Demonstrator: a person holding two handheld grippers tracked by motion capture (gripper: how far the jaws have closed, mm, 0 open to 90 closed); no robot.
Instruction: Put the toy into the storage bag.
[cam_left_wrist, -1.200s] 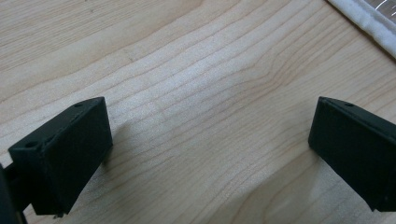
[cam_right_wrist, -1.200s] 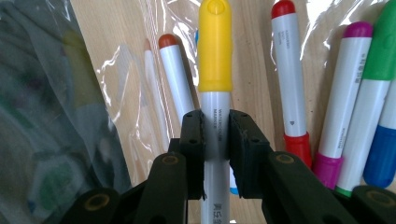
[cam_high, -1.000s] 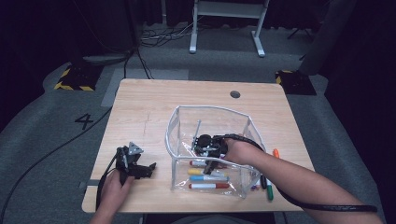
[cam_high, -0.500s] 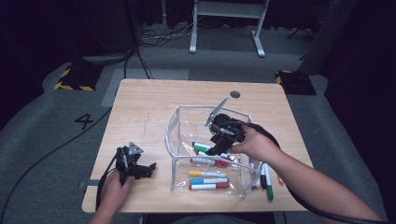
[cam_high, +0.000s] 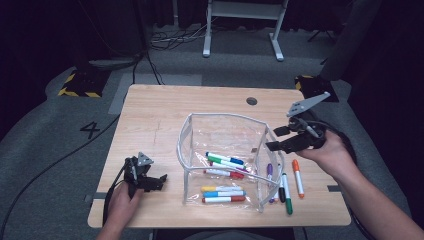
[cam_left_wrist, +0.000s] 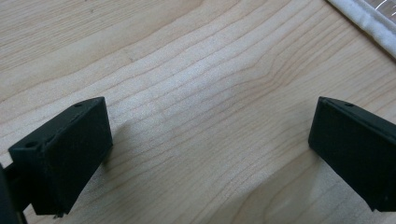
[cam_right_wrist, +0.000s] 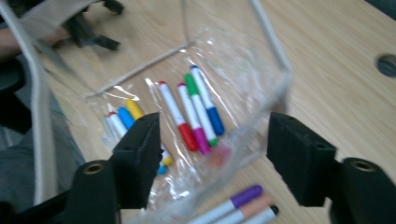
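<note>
Right gripper (cam_high: 274, 139): it hangs above the right part of the tabletop (cam_high: 160, 115), just outside the right wall of the pouch. Its fingers (cam_right_wrist: 301, 156) are spread and have just been opening; nothing is between them.
Left gripper (cam_high: 159, 181): it rests near the front left corner of the tabletop. Its fingers (cam_left_wrist: 65, 154) are spread wide, with only bare wood between them.
Clear pouch (cam_high: 225, 132): it stands open in the middle of the tabletop, closer to the front edge.
Markers in the pouch (cam_high: 225, 162): several lie on its bottom, among them a blue and white one, a green one, a red one, a yellow one.
Loose markers (cam_high: 285, 185): purple, green, black and orange ones lie on the tabletop just beside the right wall of the pouch, near the front right corner.
</note>
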